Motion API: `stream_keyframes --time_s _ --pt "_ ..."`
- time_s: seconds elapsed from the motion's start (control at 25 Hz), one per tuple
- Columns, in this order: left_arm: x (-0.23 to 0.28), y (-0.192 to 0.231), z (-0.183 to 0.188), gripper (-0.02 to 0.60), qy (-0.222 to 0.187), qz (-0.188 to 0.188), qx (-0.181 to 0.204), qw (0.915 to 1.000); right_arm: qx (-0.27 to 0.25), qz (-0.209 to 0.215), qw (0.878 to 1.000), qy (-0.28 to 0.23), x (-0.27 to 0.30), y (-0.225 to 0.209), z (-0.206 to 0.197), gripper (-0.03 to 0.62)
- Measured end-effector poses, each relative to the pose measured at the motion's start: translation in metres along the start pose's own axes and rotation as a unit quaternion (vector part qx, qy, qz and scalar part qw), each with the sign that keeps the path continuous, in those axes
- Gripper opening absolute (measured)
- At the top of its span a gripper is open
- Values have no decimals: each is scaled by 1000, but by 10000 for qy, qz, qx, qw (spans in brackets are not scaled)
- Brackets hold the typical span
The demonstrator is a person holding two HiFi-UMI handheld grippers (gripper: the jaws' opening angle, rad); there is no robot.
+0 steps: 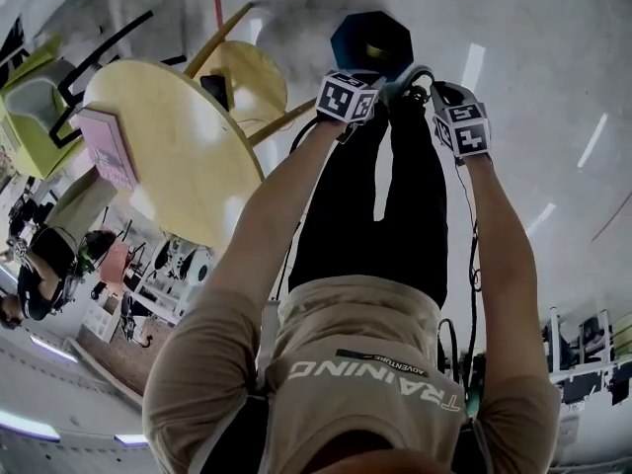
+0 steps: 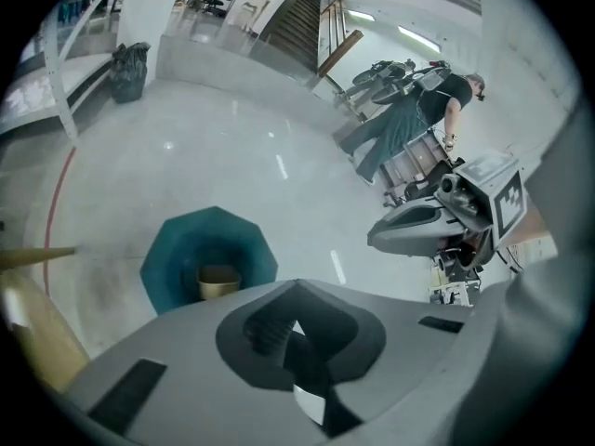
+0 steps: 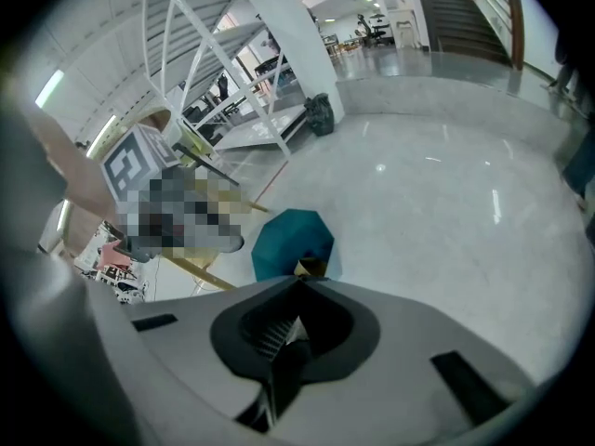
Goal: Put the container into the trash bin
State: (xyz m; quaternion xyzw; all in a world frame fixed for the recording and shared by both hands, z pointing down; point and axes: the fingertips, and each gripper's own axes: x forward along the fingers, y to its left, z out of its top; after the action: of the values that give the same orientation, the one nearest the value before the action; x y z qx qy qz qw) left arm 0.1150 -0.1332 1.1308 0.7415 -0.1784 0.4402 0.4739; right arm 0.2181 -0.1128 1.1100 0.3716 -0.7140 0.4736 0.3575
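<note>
A teal many-sided trash bin (image 1: 370,42) stands on the pale floor just beyond my hands. In the left gripper view the bin (image 2: 209,258) is open at the top, and a tan container (image 2: 218,282) lies inside it. The right gripper view shows the same bin (image 3: 288,240), with the container (image 3: 309,268) at its near rim. My left gripper (image 1: 387,92) and right gripper (image 1: 423,82) hang side by side above the bin's near side. Both point steeply down. The left gripper (image 2: 296,328) has its jaws together with nothing between them, and so does the right gripper (image 3: 297,319).
A round yellow table (image 1: 168,156) with a pink item (image 1: 109,146) stands to the left, with a yellow chair (image 1: 247,77) beside it. A person (image 2: 418,110) bends over equipment far off. A black bag (image 2: 128,68) sits by a wall.
</note>
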Motion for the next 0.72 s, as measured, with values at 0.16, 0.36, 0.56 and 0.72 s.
stream_keyframes --time_s 0.16,0.36,0.56,0.72 --pt "-49 -37 8 8 -74 -134 2 9999 -172 -103 9998 1 -47 23 13 -2" --pt "-128 -94 10 8 -188 -146 -18 9997 -572 -153 9982 -78 -129 68 29 -2" --pt "-205 -145 18 8 -554 9 343 9979 -656 -92 9974 -266 -190 114 37 -2" --pt "-257 -162 46 8 -1259 180 523 9905 -834 -80 9941 -691 -218 141 68 -2"
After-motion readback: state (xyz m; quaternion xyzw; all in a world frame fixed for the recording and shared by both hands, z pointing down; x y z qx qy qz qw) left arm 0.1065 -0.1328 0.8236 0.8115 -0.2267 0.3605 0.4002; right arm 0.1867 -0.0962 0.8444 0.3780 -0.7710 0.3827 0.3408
